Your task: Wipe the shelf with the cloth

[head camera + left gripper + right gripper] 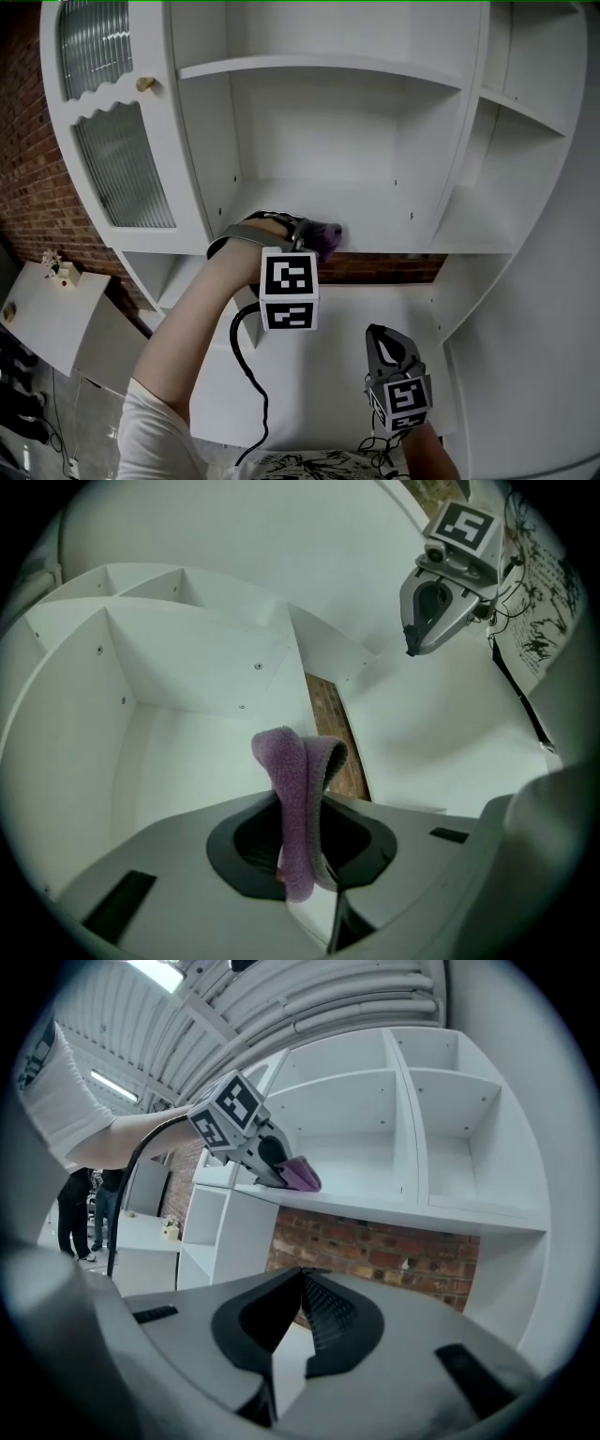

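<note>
In the head view my left gripper (306, 234) reaches up to the middle shelf (394, 217), and the purple cloth (331, 239) pokes out of its jaws right at the shelf's front lip. My right gripper (379, 336) hangs well below, at 5 o'clock from the left one, with no part in the work. The left gripper's cable (246, 361) loops down along the forearm. I judge it could catch on the lower shelf edge if I sweep far toward 3 o'clock.

In the left gripper view the jaws are clenched on the cloth, which stands up from them as a narrow doubled fold. Only a small tuft sticks out past the tips. If I press hard or drag fast, I think friction on the board could pull the fold loose, or the hard jaw tips could scrape the white surface instead of the cloth. The back corner of the compartment lies toward 10 o'clock, and the short tuft may not reach it.

In the right gripper view its jaws are pressed together with nothing between them. The left gripper and cloth show at 11 o'clock, and the cloth seems to touch the shelf near its lip. A stroke starting this close to the edge could slide off it toward the brick wall (375, 1246) below.
</note>
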`<action>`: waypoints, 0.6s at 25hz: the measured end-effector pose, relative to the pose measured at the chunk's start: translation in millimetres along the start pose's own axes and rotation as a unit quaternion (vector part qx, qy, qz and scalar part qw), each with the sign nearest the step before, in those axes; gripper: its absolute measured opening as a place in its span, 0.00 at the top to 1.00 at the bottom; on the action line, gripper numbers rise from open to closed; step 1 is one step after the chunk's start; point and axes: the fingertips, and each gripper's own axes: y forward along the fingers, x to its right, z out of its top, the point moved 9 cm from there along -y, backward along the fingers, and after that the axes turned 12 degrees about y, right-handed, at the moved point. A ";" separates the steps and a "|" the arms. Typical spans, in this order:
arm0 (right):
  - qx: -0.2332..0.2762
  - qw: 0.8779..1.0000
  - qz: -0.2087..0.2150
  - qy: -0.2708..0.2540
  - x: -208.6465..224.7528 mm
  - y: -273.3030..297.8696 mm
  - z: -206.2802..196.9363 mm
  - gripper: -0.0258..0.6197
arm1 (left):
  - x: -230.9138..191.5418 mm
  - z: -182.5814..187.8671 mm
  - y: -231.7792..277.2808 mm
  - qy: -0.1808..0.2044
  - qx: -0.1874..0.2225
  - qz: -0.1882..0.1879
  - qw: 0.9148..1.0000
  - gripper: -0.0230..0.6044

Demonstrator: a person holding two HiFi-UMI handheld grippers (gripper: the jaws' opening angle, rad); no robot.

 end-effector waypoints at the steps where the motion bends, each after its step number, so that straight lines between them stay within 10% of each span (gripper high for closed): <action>1: 0.000 1.000 0.000 0.000 -1.0 -0.8 -0.8 0.95 | 0.8 0.1 -2.4 -0.001 0.002 0.001 1.000 0.83; 15: 0.008 1.000 -0.022 -0.008 41.2 -4.6 5.9 0.95 | -77.9 18.9 57.9 -0.021 -0.031 0.094 0.995 0.82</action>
